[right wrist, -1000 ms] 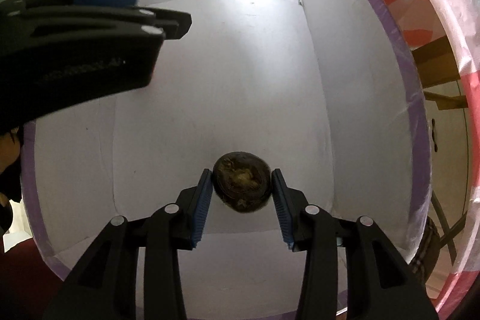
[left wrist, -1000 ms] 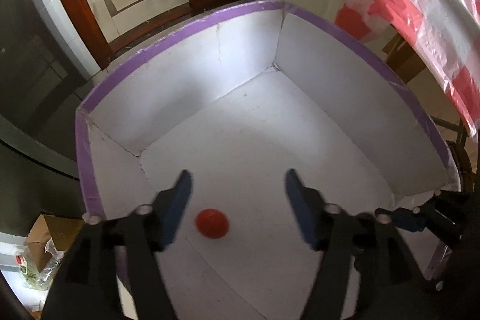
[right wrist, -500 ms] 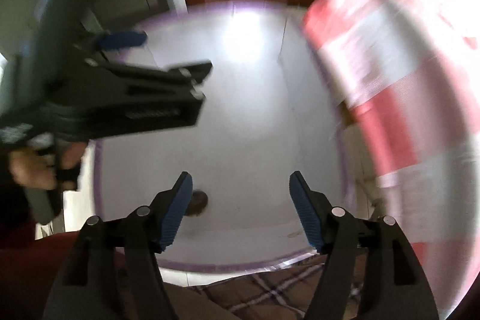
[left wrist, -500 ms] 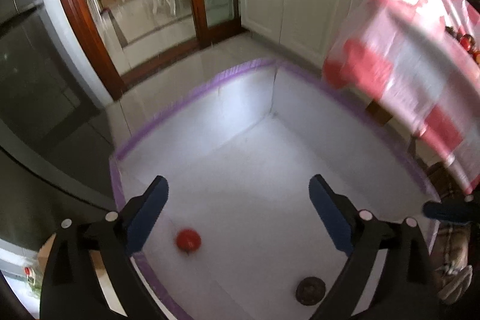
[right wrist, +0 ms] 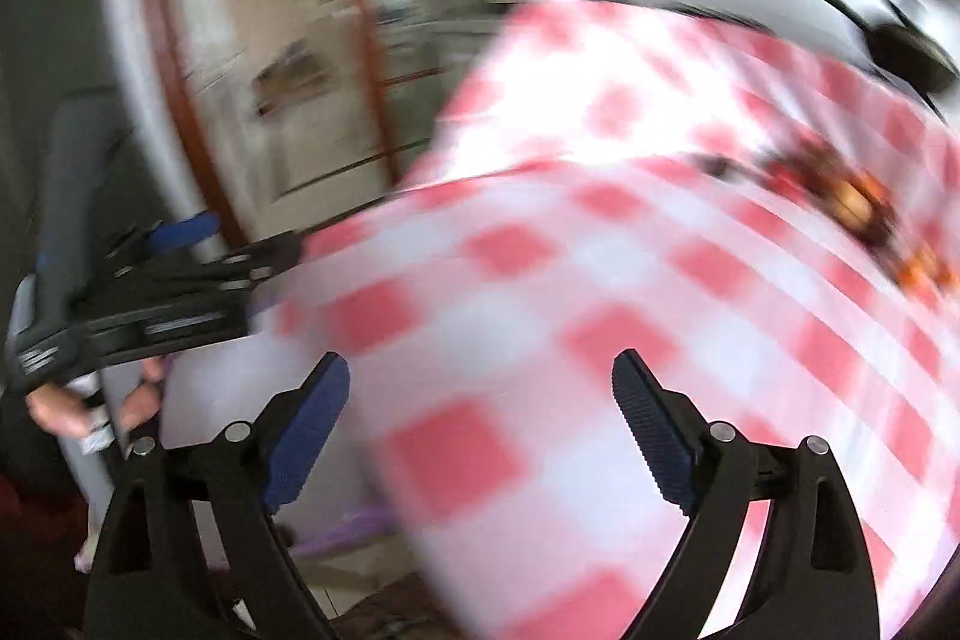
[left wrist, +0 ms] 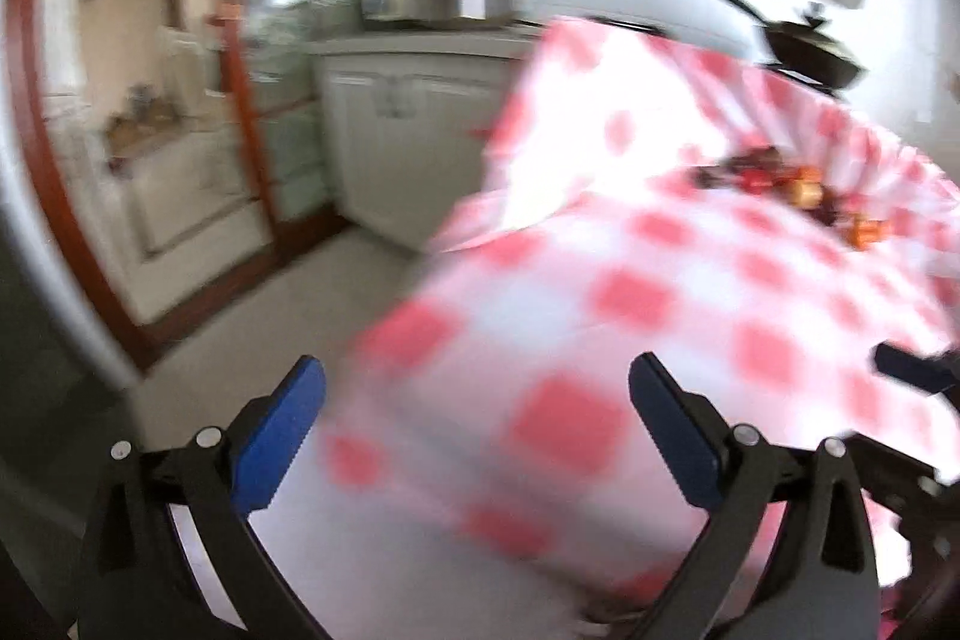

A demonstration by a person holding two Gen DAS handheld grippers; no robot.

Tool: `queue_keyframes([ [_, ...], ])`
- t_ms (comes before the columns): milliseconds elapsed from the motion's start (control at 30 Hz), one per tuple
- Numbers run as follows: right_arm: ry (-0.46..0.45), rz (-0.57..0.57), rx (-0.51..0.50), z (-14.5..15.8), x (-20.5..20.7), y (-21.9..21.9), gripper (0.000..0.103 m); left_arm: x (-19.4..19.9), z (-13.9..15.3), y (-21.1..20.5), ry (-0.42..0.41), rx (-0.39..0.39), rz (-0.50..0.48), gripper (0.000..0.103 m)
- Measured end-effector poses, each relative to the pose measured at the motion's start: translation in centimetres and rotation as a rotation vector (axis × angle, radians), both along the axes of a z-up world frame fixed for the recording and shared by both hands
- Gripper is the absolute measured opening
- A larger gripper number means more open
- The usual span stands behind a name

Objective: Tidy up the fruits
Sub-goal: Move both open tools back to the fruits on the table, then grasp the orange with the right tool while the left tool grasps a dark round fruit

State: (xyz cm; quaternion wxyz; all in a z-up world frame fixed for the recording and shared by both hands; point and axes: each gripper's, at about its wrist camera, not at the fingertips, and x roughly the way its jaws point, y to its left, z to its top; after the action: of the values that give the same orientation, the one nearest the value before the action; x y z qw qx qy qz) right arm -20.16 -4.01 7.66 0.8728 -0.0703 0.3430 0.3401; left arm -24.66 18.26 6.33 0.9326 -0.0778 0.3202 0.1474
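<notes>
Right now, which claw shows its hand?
The left gripper: only its hand shows, in the right view. Its jaws and the right gripper's have just been opening, empty.

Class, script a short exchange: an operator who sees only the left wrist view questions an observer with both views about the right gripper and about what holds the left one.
Operator: Is the right gripper carrying fruit?
Observer: No. The right gripper is open. Its jaws have just been opening, with nothing between them.
Operator: My left gripper has also just been opening, and it is empty. What holds it?
Observer: A hand grips its handle, at the left edge of the right wrist view.
</notes>
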Motion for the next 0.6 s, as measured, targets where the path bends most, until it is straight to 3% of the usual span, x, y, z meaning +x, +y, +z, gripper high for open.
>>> queue_keyframes([
  [167, 0.078, -0.324, 0.097, -1.3, 7.8, -8.7, 0.087, 9.9, -0.6, -6.3, 0.028, -0.116, -0.154, 0.101],
  [300, 0.124, -0.546, 0.091, -3.3, 14.8, -15.4, 0.087, 16.7, -2.4, -11.2, 0.053, -0.196, -0.243, 0.101],
  [500, 0.206, -0.715, 0.121, -5.4, 22.4, -22.4, 0.087, 24.5, -3.8, -14.8, 0.056, -0.256, -0.298, 0.101],
  [600, 0.225, -0.703, 0.127, -6.1, 25.5, -23.1, 0.087, 25.7, -5.0, -14.6, 0.067, -0.318, -0.276, 0.101],
])
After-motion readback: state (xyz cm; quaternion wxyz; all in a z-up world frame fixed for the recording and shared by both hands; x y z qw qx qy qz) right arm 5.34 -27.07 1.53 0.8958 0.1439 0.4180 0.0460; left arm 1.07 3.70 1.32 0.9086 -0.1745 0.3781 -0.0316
